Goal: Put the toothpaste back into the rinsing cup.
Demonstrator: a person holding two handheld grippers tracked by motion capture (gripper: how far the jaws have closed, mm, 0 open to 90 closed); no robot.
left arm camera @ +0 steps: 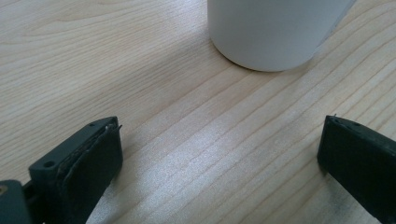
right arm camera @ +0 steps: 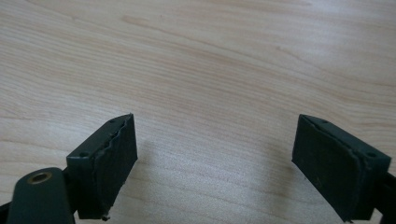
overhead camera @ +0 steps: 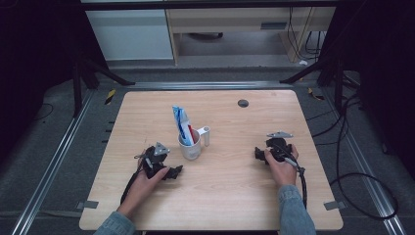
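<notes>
While both hands rest on the table (overhead camera: pixel 235 196), the left gripper (left arm camera: pixel 219 158) and right gripper (right arm camera: pixel 215 158) gape wide, holding nothing. Nothing looks started. I think the left one must reach the white cup (left arm camera: pixel 275 32) nearby.

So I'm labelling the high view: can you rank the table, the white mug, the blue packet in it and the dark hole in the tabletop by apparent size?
1. Table
2. White mug
3. Blue packet, its lower part hidden in the mug, so it is close to the mug
4. Dark hole
</notes>
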